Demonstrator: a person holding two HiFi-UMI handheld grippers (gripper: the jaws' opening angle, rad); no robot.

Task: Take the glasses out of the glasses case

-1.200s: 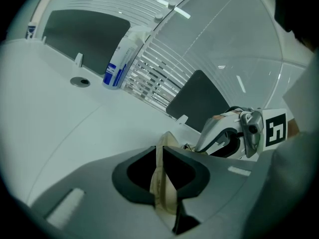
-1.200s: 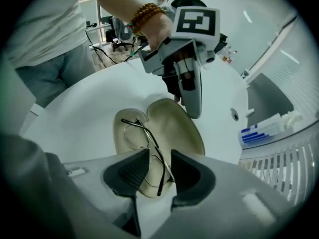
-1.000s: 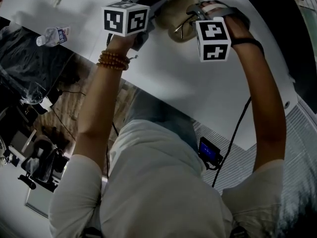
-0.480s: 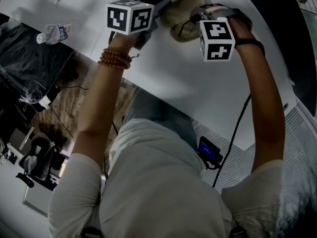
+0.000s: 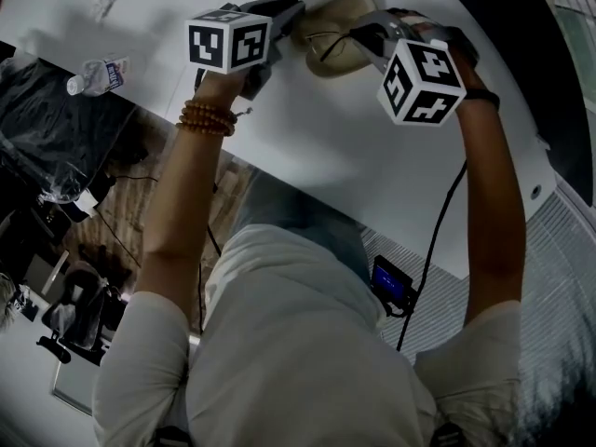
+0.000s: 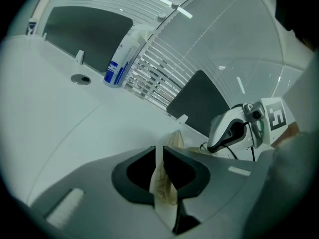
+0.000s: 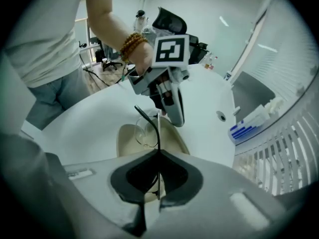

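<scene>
A beige glasses case (image 5: 343,15) lies open on the white table (image 5: 307,147) at the far edge. My left gripper (image 5: 294,13) is shut on the case's lid edge (image 6: 166,179), which stands pinched between the pads. My right gripper (image 5: 359,35) is shut on the thin black frame of the glasses (image 7: 147,128). The glasses hang just above the case's hollow (image 7: 130,142), one clear lens showing. In the right gripper view my left gripper (image 7: 169,114) reaches into the case's far end. In the left gripper view my right gripper (image 6: 234,132) sits to the right.
A water bottle (image 5: 94,69) lies on the table at far left, near a small crumpled scrap (image 5: 103,4). A blue-and-white spray bottle (image 6: 118,59) stands by the slatted window, with a round cable hole (image 6: 80,78) beside it. The table's near edge runs diagonally above the person's lap.
My right gripper has shut on the glasses' frame, rolled and risen a little, lifting the glasses off the case. My left gripper keeps its hold and has not moved.
</scene>
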